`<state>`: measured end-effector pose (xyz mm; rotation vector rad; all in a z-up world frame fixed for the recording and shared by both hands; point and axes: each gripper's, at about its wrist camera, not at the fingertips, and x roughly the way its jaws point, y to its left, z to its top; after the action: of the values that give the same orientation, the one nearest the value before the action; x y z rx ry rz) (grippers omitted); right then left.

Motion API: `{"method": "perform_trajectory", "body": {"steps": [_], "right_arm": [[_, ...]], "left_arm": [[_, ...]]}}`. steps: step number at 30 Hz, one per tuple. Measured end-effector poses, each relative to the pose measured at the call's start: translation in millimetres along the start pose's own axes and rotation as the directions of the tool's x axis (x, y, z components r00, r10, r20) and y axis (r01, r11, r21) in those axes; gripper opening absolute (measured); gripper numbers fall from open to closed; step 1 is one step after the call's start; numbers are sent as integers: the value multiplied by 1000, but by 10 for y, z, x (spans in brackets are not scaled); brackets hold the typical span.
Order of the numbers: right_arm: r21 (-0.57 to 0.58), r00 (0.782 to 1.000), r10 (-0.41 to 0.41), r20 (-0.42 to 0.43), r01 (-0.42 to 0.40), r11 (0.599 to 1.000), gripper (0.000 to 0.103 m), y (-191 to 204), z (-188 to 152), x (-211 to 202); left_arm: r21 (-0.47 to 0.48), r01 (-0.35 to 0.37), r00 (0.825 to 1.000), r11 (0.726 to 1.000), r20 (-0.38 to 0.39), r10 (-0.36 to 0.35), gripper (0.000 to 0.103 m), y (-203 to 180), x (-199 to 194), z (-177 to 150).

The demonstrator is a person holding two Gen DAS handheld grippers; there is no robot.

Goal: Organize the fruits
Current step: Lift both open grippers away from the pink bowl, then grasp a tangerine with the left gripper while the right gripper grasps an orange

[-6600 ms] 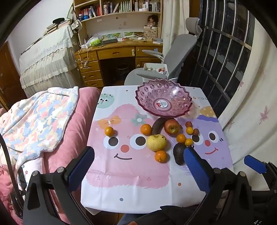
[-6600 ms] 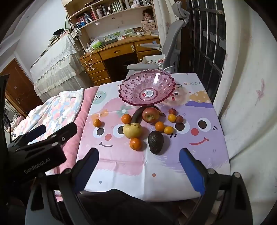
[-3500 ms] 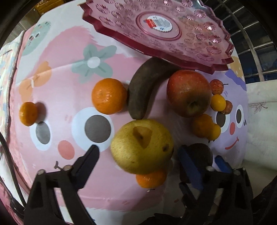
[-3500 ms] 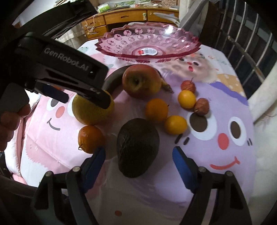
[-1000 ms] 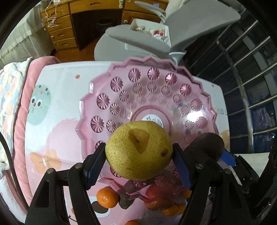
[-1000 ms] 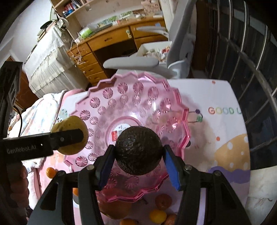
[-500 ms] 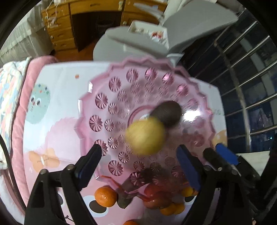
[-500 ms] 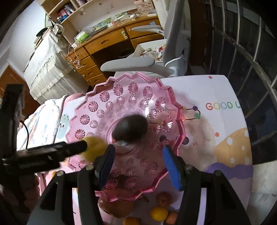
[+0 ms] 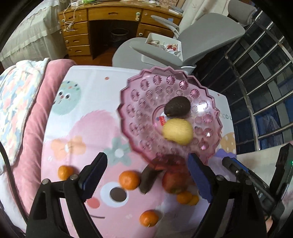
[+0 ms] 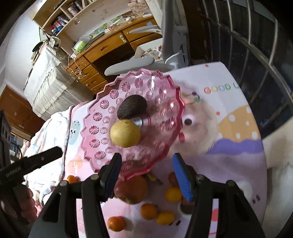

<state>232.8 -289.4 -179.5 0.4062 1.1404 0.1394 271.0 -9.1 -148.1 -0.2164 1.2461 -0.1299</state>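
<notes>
On the cartoon tablecloth (image 9: 87, 102) stands the pink bowl (image 9: 144, 102); inside it lie the yellow pear (image 9: 177, 130) and the dark avocado (image 9: 176, 106), touching each other. The apple (image 9: 174, 181) and small oranges (image 9: 129, 180) remain on the cloth. The left gripper (image 9: 146, 175) and the right gripper (image 10: 146, 174) are both released, holding nothing.

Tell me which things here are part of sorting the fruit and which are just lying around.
Part of the job:
pink bowl
pear and avocado, both in the bowl
apple
brown banana
oranges and small fruits on the table

Just lying around:
office chair
wooden desk
blanket
bookshelf
</notes>
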Motion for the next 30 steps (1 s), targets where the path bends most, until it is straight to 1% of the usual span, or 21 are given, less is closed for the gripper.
{"method": "perform_trajectory", "body": {"steps": [4,6,11,12,17,24,30], "right_arm": [[52,1000,23,-11,-22,998,58,-2,-154,-52],[80,999,31,-19,-29,996,58,-16,-261,-68],[136,999,-5,-46,11,991,58,-31,-543,-68],[151,998,-23,-55,31,988,58,-17,-631,-66],[188,995,-75,-69,87,978,58,101,-989,-74],[240,993,-83,-88,102,965,58,390,-1429,37],[264,993,-101,-66,115,958,58,636,-1753,126]], "left_arm": [[-24,28,1000,999,-7,-29,88,228,-155,-224],[-33,31,999,999,-10,-32,88,319,-201,-297],[-39,19,1000,999,-22,-20,88,639,-291,-479],[-36,19,999,999,-26,-20,88,712,-309,-515],[15,6,999,1000,-48,-6,88,964,-360,-614],[106,-6,996,994,-90,16,88,1217,-336,-674],[167,-23,992,986,-120,44,87,1389,-141,-666]]}}
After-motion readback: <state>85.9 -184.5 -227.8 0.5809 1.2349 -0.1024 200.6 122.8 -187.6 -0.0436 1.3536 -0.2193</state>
